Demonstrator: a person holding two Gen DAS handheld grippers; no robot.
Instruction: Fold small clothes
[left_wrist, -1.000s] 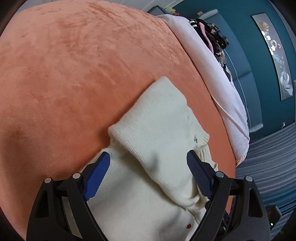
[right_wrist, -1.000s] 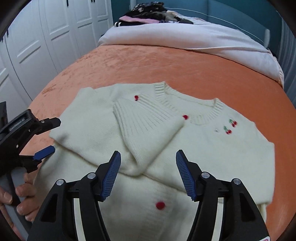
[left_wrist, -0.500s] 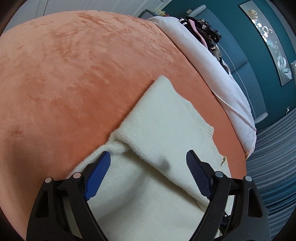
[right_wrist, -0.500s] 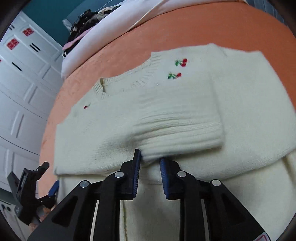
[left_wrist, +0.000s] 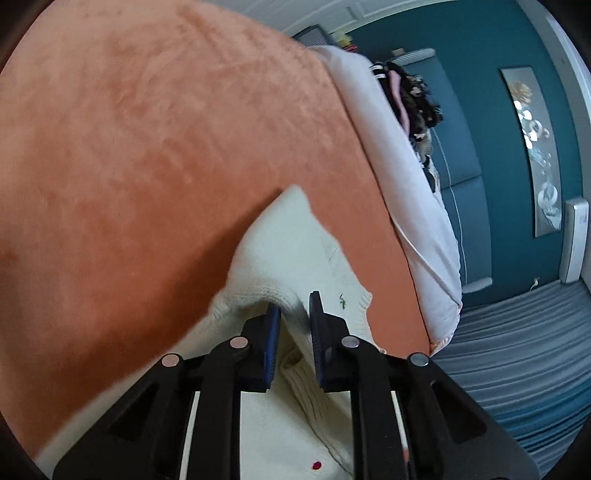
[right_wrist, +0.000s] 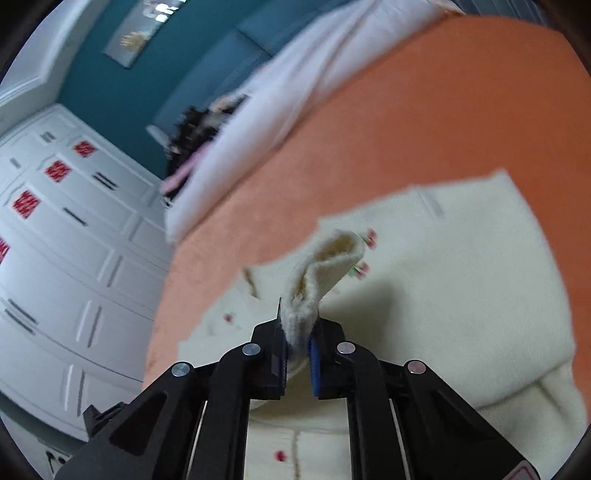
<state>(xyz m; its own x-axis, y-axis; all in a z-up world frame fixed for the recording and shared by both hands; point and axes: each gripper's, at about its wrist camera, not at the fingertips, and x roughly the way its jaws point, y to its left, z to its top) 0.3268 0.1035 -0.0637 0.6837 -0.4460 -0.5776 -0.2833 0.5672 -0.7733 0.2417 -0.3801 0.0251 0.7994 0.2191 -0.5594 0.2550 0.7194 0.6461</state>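
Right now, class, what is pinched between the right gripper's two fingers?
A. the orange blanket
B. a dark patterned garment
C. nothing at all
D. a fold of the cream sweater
D: the right gripper is shut on a raised fold of the cream sweater.

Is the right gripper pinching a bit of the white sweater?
Yes, the right gripper has its blue pads shut on a raised ribbed fold of the cream sweater, lifting it above the rest.

Open orange bed (left_wrist: 147, 166) is seen left of the sweater (left_wrist: 291, 240); beyond, passage is blocked by a quilt (left_wrist: 406, 177).
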